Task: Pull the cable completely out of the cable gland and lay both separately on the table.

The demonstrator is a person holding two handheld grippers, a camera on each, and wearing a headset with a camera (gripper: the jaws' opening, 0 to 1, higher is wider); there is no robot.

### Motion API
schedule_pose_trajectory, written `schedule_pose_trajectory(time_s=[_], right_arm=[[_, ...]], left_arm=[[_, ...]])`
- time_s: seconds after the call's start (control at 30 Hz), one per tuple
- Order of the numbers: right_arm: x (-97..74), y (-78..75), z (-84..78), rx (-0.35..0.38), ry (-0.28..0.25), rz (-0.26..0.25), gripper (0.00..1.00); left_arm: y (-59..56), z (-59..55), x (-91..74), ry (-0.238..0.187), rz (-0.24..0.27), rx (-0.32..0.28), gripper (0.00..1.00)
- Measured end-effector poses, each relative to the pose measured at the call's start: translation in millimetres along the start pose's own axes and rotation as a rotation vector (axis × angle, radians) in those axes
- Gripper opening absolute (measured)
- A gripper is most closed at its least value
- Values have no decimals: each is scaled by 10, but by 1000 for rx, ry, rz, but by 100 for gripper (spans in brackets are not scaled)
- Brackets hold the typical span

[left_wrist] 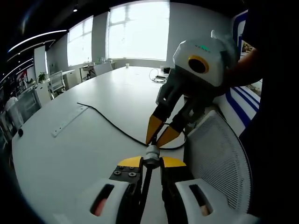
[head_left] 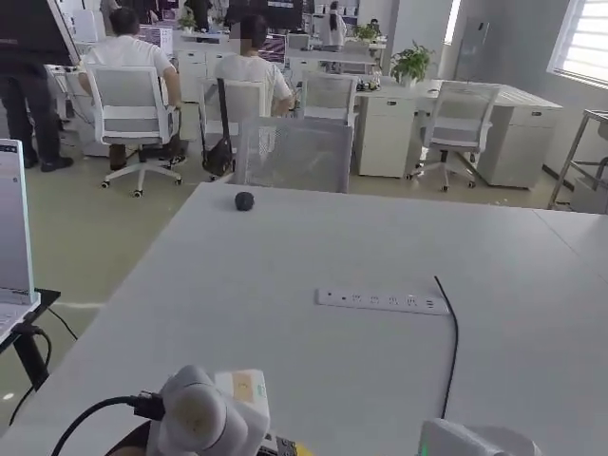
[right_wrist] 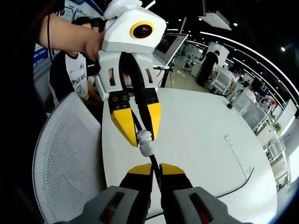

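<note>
Head view: white tabletop (head_left: 285,256) carrying a power strip (head_left: 383,301) and its black cord (head_left: 455,332). Left gripper view: left tool (left_wrist: 152,162) clamped on the cable gland (left_wrist: 151,156), held in the air above the tabletop edge; right tool (left_wrist: 160,136) meets it tip to tip. Right gripper view: right tool clenched on the black cable (right_wrist: 154,162) just where it leaves the gland.

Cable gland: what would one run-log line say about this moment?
left claw: shut on cable gland | right claw: shut on cable | cable: runs through cable gland, not yet pulled out
</note>
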State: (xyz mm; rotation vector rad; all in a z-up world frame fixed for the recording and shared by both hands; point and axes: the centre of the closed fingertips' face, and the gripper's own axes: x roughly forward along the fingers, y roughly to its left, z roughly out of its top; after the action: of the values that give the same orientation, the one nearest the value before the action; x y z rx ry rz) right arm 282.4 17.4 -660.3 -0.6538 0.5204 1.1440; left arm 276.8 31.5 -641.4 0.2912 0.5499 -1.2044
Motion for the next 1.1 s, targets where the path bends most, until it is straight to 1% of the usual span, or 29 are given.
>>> schedule_pose_trajectory(time_s=[0.03, 0.13, 0.27, 0.33, 0.4, 0.47, 0.53, 0.63, 0.73, 0.8, 0.83, 0.87, 0.93, 1.0, 1.07, 1.1], right_arm=[[2, 6, -7, 12, -1, 3, 0], [-2, 5, -32, 82, -2, 7, 0], [-3, 9, -52, 131, -4, 16, 0], [-4, -16, -116, 148, 20, 4, 0], [-16, -32, -169, 198, 26, 0, 0], [-43, -84, -227, 240, 29, -13, 0], [-60, -100, -305, 285, 44, -13, 0], [-74, -134, -420, 322, 64, -23, 0], [-91, -137, -477, 390, 69, -25, 0], [-98, -158, -541, 433, 84, -40, 0], [-97, -147, -563, 454, 89, -35, 0], [-97, -155, -570, 469, 83, -38, 0], [-96, -138, -593, 494, 91, -36, 0], [-94, -135, -598, 503, 88, -36, 0], [-92, -139, -596, 500, 87, -39, 0], [-88, -144, -595, 481, 85, -41, 0]], left_arm=[[-1, 2, 1, 0, 0, 1, 15], [-14, 20, 16, -1, 1, 11, 15], [-22, 35, 26, -7, 1, 11, 15], [-18, 25, 20, -2, 5, 13, 15], [-12, 21, 5, -4, 7, 8, 15], [-2, 23, -10, -9, 10, 5, 15], [-4, 19, -14, -9, 10, 6, 15], [-14, 2, -16, -6, 12, 7, 15], [-26, 7, -14, -8, 11, 10, 15], [-27, 14, -11, -9, 11, 10, 15], [-27, 14, -9, -8, 11, 10, 15], [-28, 21, -7, -8, 12, 11, 15], [-30, 32, -3, -10, 11, 10, 15], [-32, 35, 1, -10, 10, 12, 15], [-30, 31, 5, -7, 8, 13, 15], [-30, 27, 7, -6, 8, 13, 15]])
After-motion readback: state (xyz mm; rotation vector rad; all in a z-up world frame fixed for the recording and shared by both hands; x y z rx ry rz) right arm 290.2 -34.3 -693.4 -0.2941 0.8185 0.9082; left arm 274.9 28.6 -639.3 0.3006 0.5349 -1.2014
